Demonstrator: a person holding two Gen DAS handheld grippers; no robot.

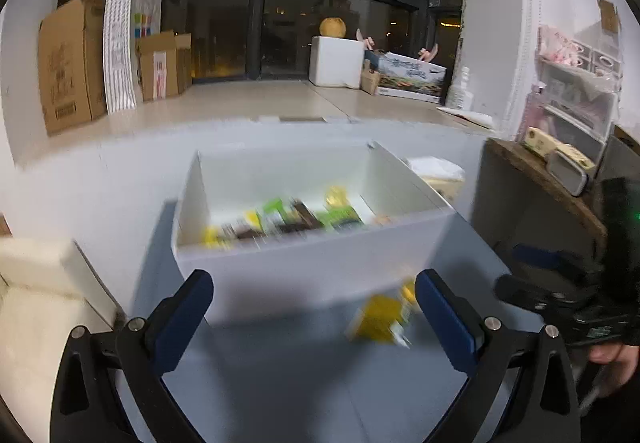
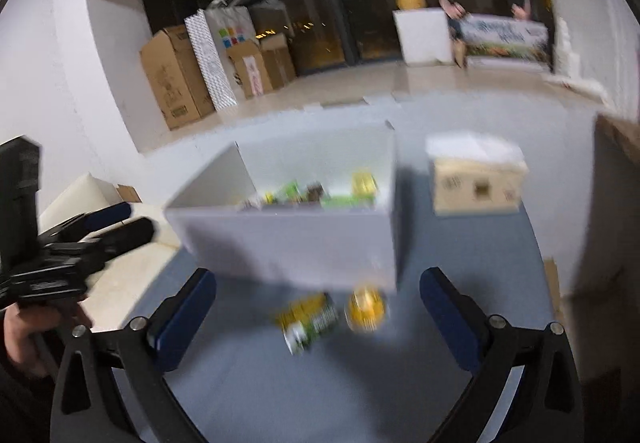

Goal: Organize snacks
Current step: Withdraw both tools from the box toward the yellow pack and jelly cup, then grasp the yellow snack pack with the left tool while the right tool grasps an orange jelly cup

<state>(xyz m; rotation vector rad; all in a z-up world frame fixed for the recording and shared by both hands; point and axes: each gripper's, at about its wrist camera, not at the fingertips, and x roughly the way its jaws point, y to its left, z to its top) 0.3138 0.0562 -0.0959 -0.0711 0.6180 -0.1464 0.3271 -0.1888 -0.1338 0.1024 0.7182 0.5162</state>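
A white open box (image 1: 312,263) (image 2: 288,239) stands on the blue-grey floor mat and holds several green, yellow and brown snack packs (image 1: 296,221) (image 2: 320,195). A yellow-green snack pack (image 2: 310,321) (image 1: 378,319) and a round yellow snack (image 2: 366,309) (image 1: 409,289) lie on the mat in front of the box. My left gripper (image 1: 314,307) is open and empty, just before the box, with the loose snacks near its right finger. My right gripper (image 2: 318,313) is open and empty, with both loose snacks lying between its fingers.
A small cardboard box with white paper on top (image 2: 476,179) (image 1: 436,175) sits right of the white box. A cream cushion (image 1: 36,307) lies at the left. A dark wooden stand (image 1: 536,199) is at the right. Cardboard cartons (image 1: 72,63) line the far wall.
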